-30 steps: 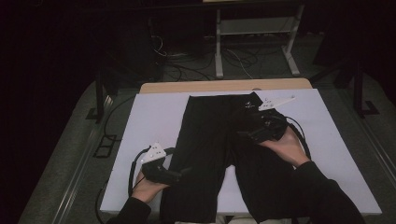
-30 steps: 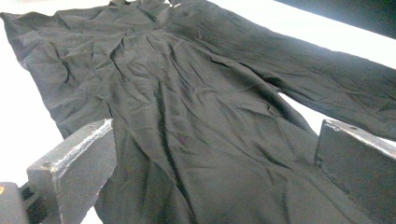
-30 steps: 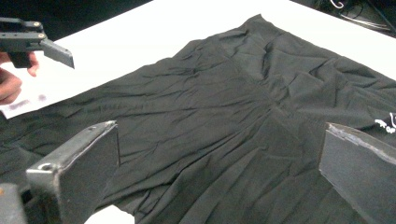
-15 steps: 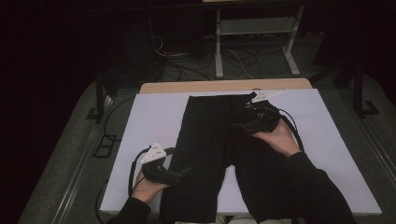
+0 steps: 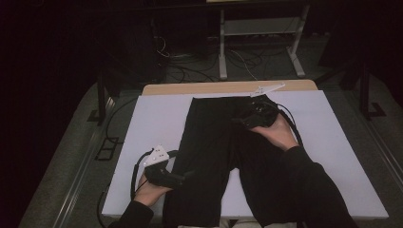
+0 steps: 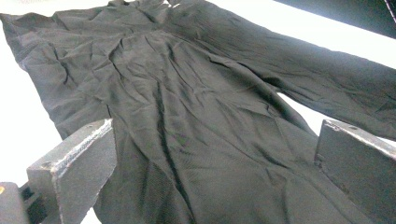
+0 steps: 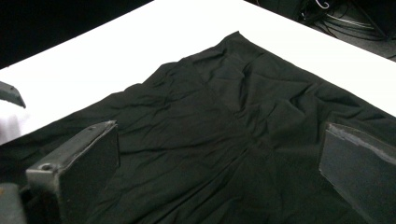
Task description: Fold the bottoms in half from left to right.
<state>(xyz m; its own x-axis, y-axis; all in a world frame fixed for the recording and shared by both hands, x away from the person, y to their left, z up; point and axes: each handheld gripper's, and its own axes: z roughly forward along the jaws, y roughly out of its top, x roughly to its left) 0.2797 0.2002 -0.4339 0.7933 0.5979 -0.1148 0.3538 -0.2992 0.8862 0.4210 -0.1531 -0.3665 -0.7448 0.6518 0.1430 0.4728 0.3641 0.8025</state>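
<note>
Black trousers [image 5: 214, 142] lie flat on the white table cover [image 5: 157, 114], waist at the far side, legs toward the person. My left gripper [image 5: 183, 176] rests at the near left, its jaws open and pointing at the outer edge of the left leg. In the left gripper view the wrinkled cloth [image 6: 187, 116] spreads between the wide-apart jaws of that gripper [image 6: 215, 140]. My right gripper [image 5: 236, 121] hovers over the upper right of the trousers near the waist, open. In the right gripper view the fabric [image 7: 224, 121] lies under the spread jaws of that gripper [image 7: 219, 144].
A wooden table edge [image 5: 190, 88] shows beyond the white cover. Behind the table stand a white desk frame [image 5: 223, 47] and loose floor cables [image 5: 247, 59]. A metal rail [image 5: 81, 175] runs along the table's left side. White cover lies bare on both sides of the trousers.
My right gripper has moved away from the person, toward the trousers' waist and slightly left. The left gripper and the trousers have stayed put.
</note>
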